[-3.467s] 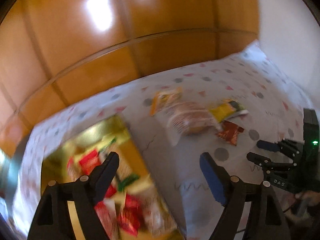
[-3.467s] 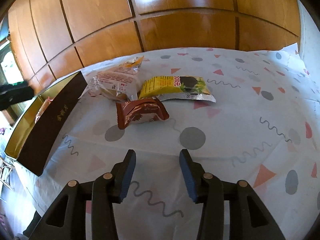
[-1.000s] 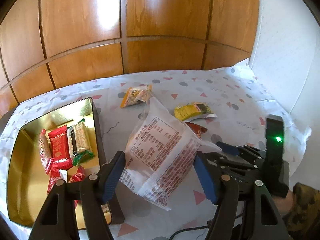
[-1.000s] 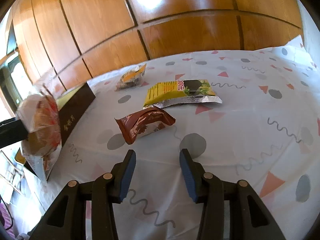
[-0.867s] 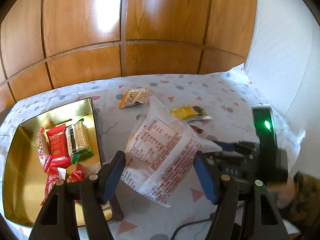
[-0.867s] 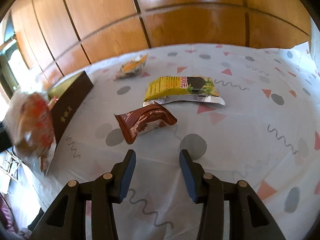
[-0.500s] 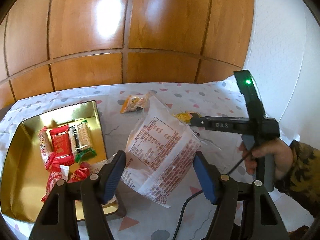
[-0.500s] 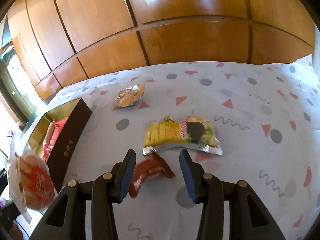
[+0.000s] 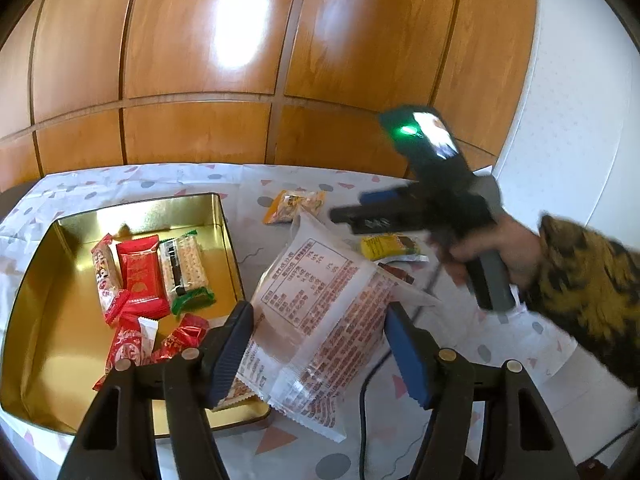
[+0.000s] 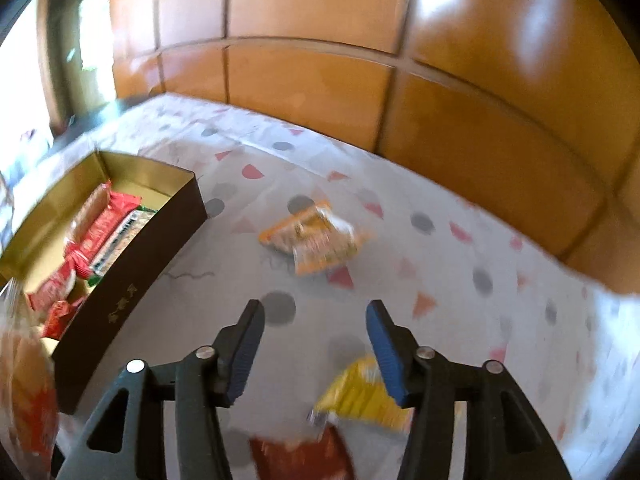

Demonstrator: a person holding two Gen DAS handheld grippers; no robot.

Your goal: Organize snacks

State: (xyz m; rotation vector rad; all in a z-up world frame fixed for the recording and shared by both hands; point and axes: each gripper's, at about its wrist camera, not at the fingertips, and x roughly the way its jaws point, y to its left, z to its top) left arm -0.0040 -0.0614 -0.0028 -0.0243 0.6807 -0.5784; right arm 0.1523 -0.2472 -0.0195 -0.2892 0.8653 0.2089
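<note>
My left gripper (image 9: 318, 350) is shut on a large clear snack bag (image 9: 320, 320) with red print, held above the table beside the gold tin (image 9: 48, 320). The tin holds several red and green snack packets (image 9: 140, 280). My right gripper (image 10: 314, 340) is open and empty, raised above the table; it shows in the left wrist view (image 9: 376, 208) too. Under it lie a yellow packet (image 10: 360, 396) and a brown packet (image 10: 300, 460). An orange packet (image 10: 316, 240) lies further off. The held bag shows blurred at the right wrist view's left edge (image 10: 24, 400).
The table wears a white cloth (image 10: 440, 280) with coloured dots and triangles. Wood wall panels (image 9: 240, 60) stand behind it, a white wall (image 9: 580, 120) at the right. A black cable (image 9: 364, 400) runs over the cloth near my left gripper.
My right gripper has risen and swung left over the yellow and brown packets toward the orange one. My left gripper keeps holding the large bag by the tin, nearly still.
</note>
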